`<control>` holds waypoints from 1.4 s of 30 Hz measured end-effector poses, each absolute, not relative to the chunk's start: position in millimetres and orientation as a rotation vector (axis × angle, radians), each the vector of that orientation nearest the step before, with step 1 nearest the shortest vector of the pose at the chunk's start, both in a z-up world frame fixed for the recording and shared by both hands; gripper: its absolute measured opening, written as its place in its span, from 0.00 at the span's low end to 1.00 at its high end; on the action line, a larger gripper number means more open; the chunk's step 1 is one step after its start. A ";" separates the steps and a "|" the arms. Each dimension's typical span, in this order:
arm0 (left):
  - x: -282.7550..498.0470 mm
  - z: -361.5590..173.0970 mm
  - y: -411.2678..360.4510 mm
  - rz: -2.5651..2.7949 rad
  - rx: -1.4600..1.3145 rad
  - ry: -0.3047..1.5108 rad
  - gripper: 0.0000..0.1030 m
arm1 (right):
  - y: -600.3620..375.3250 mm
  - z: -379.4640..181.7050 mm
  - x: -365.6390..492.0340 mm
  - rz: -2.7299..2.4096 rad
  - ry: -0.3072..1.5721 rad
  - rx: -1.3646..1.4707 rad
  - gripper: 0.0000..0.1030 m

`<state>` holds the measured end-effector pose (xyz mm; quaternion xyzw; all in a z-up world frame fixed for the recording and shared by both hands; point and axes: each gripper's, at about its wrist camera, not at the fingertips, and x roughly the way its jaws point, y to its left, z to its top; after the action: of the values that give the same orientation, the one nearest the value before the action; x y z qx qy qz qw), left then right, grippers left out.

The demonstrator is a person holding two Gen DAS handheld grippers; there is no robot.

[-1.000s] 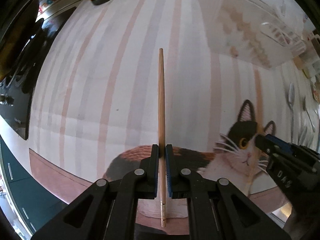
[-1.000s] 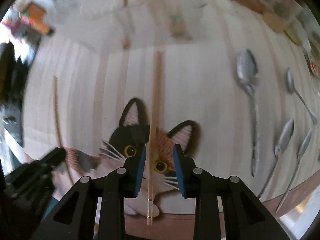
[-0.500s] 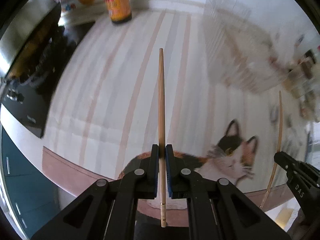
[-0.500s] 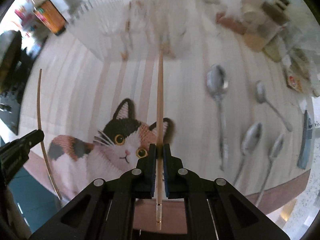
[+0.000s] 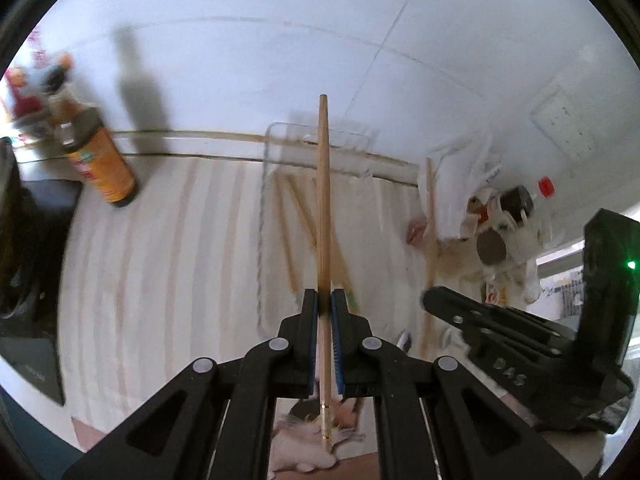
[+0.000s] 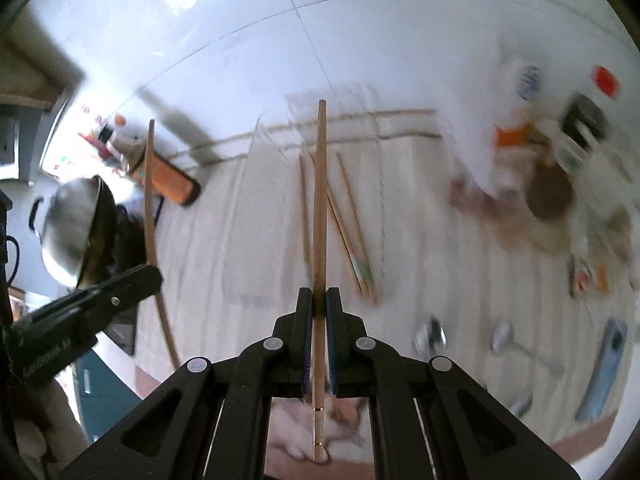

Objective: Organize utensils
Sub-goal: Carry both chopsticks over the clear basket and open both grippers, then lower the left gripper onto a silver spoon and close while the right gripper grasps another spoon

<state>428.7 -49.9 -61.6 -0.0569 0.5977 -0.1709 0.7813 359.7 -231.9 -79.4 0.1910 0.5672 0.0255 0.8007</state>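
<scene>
1. The striped mat (image 5: 168, 264) covers the counter, with a cat picture at its near edge; a clear tray (image 5: 280, 184) sits toward the back, near the white tiled wall (image 5: 280, 40).
2. Progress, judged from how things lie: several wooden chopsticks (image 6: 348, 220) already rest in the tray, so the sorting looks partly done. What is left — the two chopsticks now in the air, plus the spoons (image 6: 430, 336) lying on the mat to the right, outside the tray.
3. An orange-labelled bottle (image 5: 100, 168) stands at the back left, well apart from the tray; a blurred clutter of jars and packets sits at the back right.
4. The left gripper (image 5: 325, 304) is raised above the mat, pointing toward the tray and wall. Its jaws are closed tight on the left chopstick (image 5: 323, 200), which runs forward along the fingers, its tip lined up over the tray.
5. The right gripper (image 6: 316, 300) is held level beside it, aimed the same way — its jaws likewise clamp the right chopstick (image 6: 320, 200) near its decorated end.
6. Each gripper shows at the edge of the other's view, so the two hands are near each other, not touching.
7. The likely next step is lowering both sticks into the tray beside the others.
</scene>
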 end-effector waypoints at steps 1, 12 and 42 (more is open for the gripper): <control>438.8 -65.1 -53.7 -0.373 -0.121 1.306 0.04 | -235.7 -83.7 374.4 0.060 1.229 0.418 0.06; 492.6 -109.5 -85.3 -0.294 -0.010 1.400 0.07 | -250.1 -139.0 472.2 -0.007 1.363 0.394 0.08; 286.8 -208.7 -193.0 -0.315 0.129 1.357 0.80 | -404.4 -187.8 167.0 -0.421 1.275 0.623 0.54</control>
<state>286.8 -193.0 -208.7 0.0596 0.6244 -0.1448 0.7652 167.0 -404.4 -187.8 0.2836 0.5809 -0.1917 0.7385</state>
